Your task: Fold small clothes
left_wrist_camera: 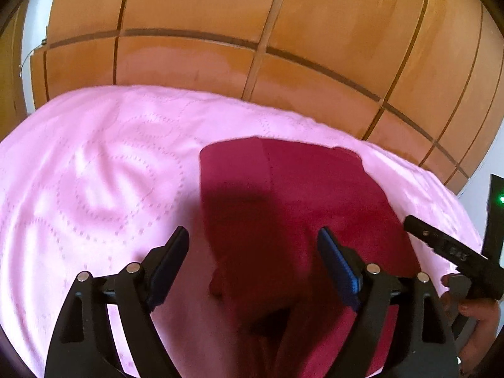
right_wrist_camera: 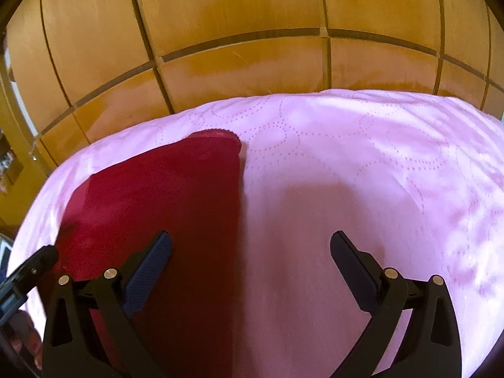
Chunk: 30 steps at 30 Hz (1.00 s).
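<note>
Because the pink quilted bedspread fills most of both views, with a panelled wooden wardrobe rising behind its far edge, it sets the stage on which everything else lies. On it rests the dark red garment, spread flat and already doubled into a long narrow strip; it sits just right of the centre of the left wrist view and in the left half of the right wrist view. Its long axis runs from the near edge of the bed toward the wardrobe, and the far end, a rounded folded corner with a faintly scalloped trim, points at the wardrobe doors. The lengthwise fold looks finished, so the step in hand appears to be the pause between folds, with both tools clear of the cloth. The left gripper hovers above the near part of the garment with its jaws spread wide and nothing between them, and the right gripper stands likewise wide apart and empty, straddling the garment's right edge. The next move probably calls for pinching one short end at both corners and carrying it along the long axis onto the other end, keeping the layers from sliding apart.
</note>
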Tool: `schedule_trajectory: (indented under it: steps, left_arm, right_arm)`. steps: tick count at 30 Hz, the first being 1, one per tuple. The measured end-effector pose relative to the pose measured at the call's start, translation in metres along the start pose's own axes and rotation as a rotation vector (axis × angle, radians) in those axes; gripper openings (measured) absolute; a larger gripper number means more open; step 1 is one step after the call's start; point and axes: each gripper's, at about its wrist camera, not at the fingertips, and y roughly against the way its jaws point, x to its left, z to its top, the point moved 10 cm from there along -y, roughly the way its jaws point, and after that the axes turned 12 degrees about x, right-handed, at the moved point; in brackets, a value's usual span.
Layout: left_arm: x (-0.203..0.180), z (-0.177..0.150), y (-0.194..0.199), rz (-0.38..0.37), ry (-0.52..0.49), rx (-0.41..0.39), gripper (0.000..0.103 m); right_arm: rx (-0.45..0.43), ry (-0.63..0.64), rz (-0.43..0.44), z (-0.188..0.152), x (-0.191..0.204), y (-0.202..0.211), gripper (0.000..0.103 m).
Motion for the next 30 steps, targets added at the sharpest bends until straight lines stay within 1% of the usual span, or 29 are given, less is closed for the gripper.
schedule_trajectory:
  steps: [2,4,5,8,10,11,12,14,15,16,17,18,19,20,21,23,25,28,30]
  left_arm:
    - [0.009,-0.007,-0.012,0.046,-0.002,0.041,0.084]
    - [0.012,-0.014,-0.028,0.017,0.011,0.091,0.084]
    - [0.012,-0.016,-0.033,-0.019,0.032,0.099,0.085]
    - [0.012,-0.017,-0.034,-0.065,0.046,0.099,0.086]
    - [0.01,-0.018,-0.031,-0.108,0.044,0.099,0.085]
    - [0.008,-0.019,-0.028,-0.132,0.042,0.103,0.086]
    - [0.008,-0.021,-0.026,-0.155,0.042,0.107,0.09]
    - [0.005,-0.024,-0.021,-0.239,0.059,0.116,0.093]
    - [0.003,-0.025,-0.021,-0.274,0.07,0.124,0.094]
    - [0.0,-0.026,-0.021,-0.328,0.09,0.141,0.095]
    - [-0.001,-0.026,-0.023,-0.363,0.103,0.159,0.096]
    - [-0.002,-0.027,-0.026,-0.378,0.111,0.176,0.097]
    - [-0.002,-0.029,-0.032,-0.387,0.118,0.211,0.097]
    - [-0.002,-0.03,-0.035,-0.384,0.117,0.223,0.097]
    - [-0.003,-0.029,-0.037,-0.383,0.11,0.227,0.097]
    - [-0.007,-0.028,-0.04,-0.378,0.076,0.242,0.098]
    - [-0.012,-0.029,-0.044,-0.361,0.035,0.258,0.098]
    - [-0.017,-0.028,-0.047,-0.354,0.008,0.27,0.098]
    - [-0.02,-0.026,-0.047,-0.379,0.018,0.277,0.099]
  right_arm:
    - [0.012,0.006,-0.006,-0.009,0.0,-0.001,0.099]
    - [0.028,0.013,0.001,-0.017,0.0,-0.01,0.099]
    - [0.033,0.01,0.005,-0.02,-0.001,-0.014,0.099]
    - [0.049,-0.02,0.051,-0.023,-0.004,-0.018,0.099]
    - [0.068,-0.025,0.08,-0.025,-0.006,-0.017,0.099]
    - [0.073,-0.026,0.088,-0.026,-0.006,-0.016,0.099]
    - [0.078,-0.03,0.109,-0.027,-0.007,-0.013,0.099]
    - [0.073,-0.038,0.161,-0.029,-0.006,-0.007,0.099]
    - [0.078,-0.041,0.202,-0.03,-0.004,-0.005,0.099]
    - [0.09,-0.041,0.233,-0.032,-0.001,-0.005,0.099]
    - [0.104,-0.037,0.26,-0.035,0.003,-0.005,0.099]
    - [0.121,-0.031,0.289,-0.037,0.008,-0.007,0.099]
    - [0.138,-0.035,0.315,-0.039,0.011,-0.009,0.099]
    - [0.148,-0.044,0.331,-0.039,0.013,-0.011,0.099]
    - [0.166,-0.068,0.371,-0.04,0.016,-0.014,0.099]
    - [0.197,-0.102,0.414,-0.042,0.018,-0.02,0.099]
    - [0.204,-0.112,0.429,-0.043,0.018,-0.022,0.099]
    - [0.219,-0.1,0.44,-0.042,0.02,-0.023,0.099]
    - [0.236,-0.097,0.45,-0.042,0.021,-0.025,0.099]
